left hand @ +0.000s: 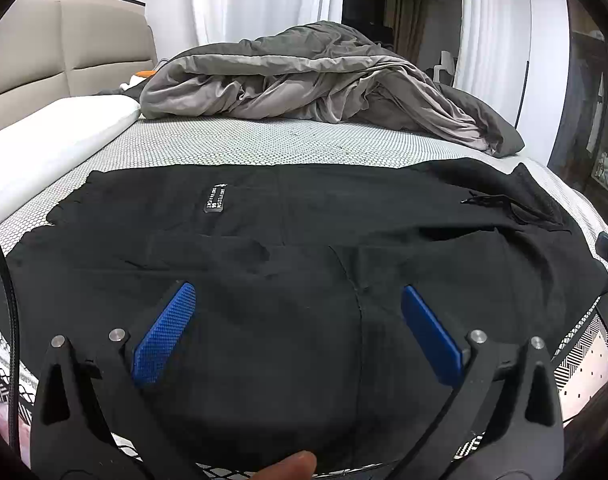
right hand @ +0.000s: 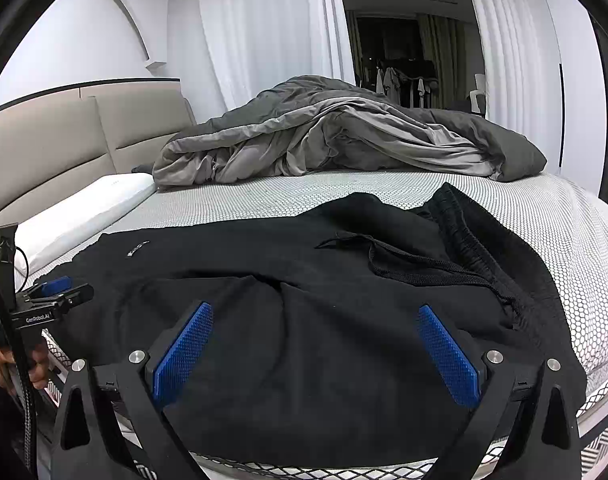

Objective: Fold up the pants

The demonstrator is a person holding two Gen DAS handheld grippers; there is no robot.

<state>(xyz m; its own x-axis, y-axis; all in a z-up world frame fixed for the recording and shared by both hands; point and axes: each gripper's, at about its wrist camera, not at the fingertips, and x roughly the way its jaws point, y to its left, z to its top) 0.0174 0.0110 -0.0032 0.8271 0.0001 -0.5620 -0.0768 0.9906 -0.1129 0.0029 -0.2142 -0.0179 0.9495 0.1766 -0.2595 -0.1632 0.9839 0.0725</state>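
- Heaped at the far side of the mattress: a rumpled grey duvet, with a white pillow at left.
- Spread flat across the near edge: black pants, waistband to the right.
- Spread wide and empty above the fabric: left gripper and right gripper.

Black pants lie spread sideways across the near bed edge, waistband bunched right, drawstring loose.
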